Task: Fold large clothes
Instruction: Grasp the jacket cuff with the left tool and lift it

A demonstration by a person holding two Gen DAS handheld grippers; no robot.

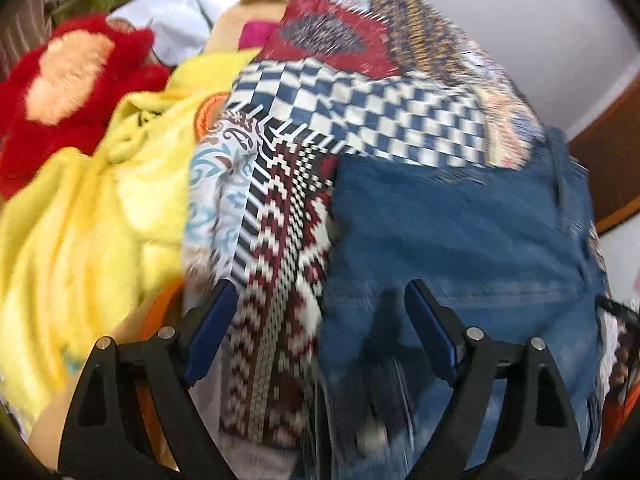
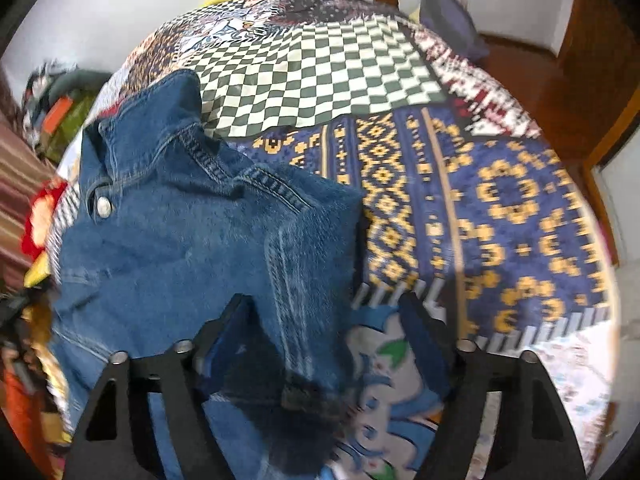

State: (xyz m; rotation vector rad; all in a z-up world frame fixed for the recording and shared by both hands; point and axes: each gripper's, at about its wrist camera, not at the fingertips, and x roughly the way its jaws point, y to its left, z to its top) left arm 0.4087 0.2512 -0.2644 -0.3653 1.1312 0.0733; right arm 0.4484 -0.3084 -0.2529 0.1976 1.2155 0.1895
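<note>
Yellow garment [image 1: 92,208], red plush [image 1: 72,92] beside denim jacket [image 2: 192,232].

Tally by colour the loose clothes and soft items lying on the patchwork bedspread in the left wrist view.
Blue: 1, the blue denim jacket
Yellow: 1, the yellow fleece garment
Red: 1, the red fluffy item with a peach patch
White: 1, the white cloth
Total: 4; the heap further back is too blurred to count.
</note>
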